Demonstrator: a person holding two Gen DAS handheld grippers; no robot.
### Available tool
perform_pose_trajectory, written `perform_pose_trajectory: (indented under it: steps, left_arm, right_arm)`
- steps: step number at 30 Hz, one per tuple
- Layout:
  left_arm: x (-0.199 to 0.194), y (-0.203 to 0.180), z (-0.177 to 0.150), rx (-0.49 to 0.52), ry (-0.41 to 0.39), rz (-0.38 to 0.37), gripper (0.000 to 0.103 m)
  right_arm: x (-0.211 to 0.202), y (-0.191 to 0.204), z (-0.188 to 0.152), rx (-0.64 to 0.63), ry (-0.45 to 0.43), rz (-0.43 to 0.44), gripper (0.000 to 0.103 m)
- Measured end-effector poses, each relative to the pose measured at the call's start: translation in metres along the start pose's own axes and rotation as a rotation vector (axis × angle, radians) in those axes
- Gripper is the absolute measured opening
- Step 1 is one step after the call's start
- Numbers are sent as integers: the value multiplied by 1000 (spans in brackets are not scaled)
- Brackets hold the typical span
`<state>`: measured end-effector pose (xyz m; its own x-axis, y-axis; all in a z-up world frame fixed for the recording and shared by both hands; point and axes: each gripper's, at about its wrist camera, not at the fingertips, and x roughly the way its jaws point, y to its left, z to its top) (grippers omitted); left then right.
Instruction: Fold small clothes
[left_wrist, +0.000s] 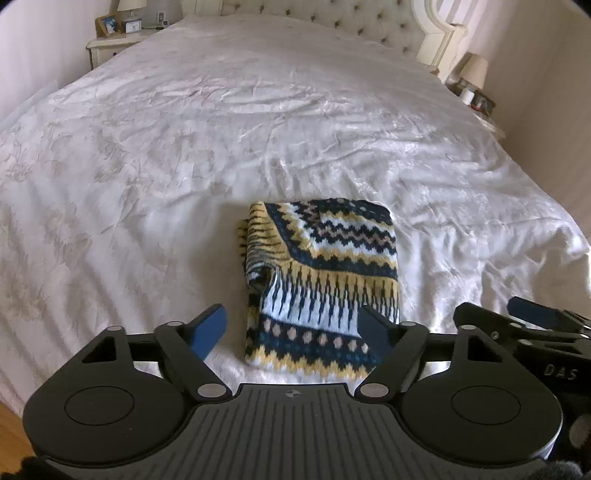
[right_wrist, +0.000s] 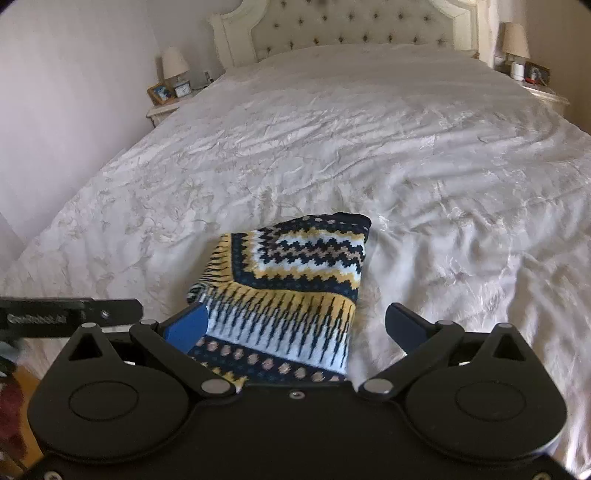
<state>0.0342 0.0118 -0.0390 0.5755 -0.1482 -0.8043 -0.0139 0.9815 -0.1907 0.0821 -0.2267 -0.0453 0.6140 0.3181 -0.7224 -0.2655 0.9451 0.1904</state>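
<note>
A small knitted sweater in navy, yellow and white patterns lies folded into a compact rectangle on the white bedspread. My left gripper hovers over its near edge, open, with its blue pads apart and no cloth pinched between them. In the right wrist view the sweater lies just beyond my right gripper, which is open and holds nothing. The right gripper also shows at the right edge of the left wrist view. Part of the left gripper shows at the left edge of the right wrist view.
A tufted headboard closes the far end of the bed. Nightstands with lamps stand on both sides. Wooden floor shows at the near left corner of the bed. The wrinkled bedspread stretches wide around the sweater.
</note>
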Motion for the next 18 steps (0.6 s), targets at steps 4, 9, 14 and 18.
perform_pose_trajectory:
  steps: [4, 9, 14, 18]
  left_arm:
    - [-12, 0, -8, 28, 1, 35, 75]
    - [-26, -3, -16, 69, -6, 115, 75]
    - [-35, -4, -20, 99, -11, 186, 75]
    - [-40, -10, -26, 139, -11, 240, 75]
  right_arm:
    - [-19, 14, -8, 12, -31, -58, 102]
    - [-36, 31, -16, 9, -50, -123, 101]
    - [-48, 35, -22, 64, -46, -87, 99]
    - [-58, 42, -27, 52, -55, -124, 95]
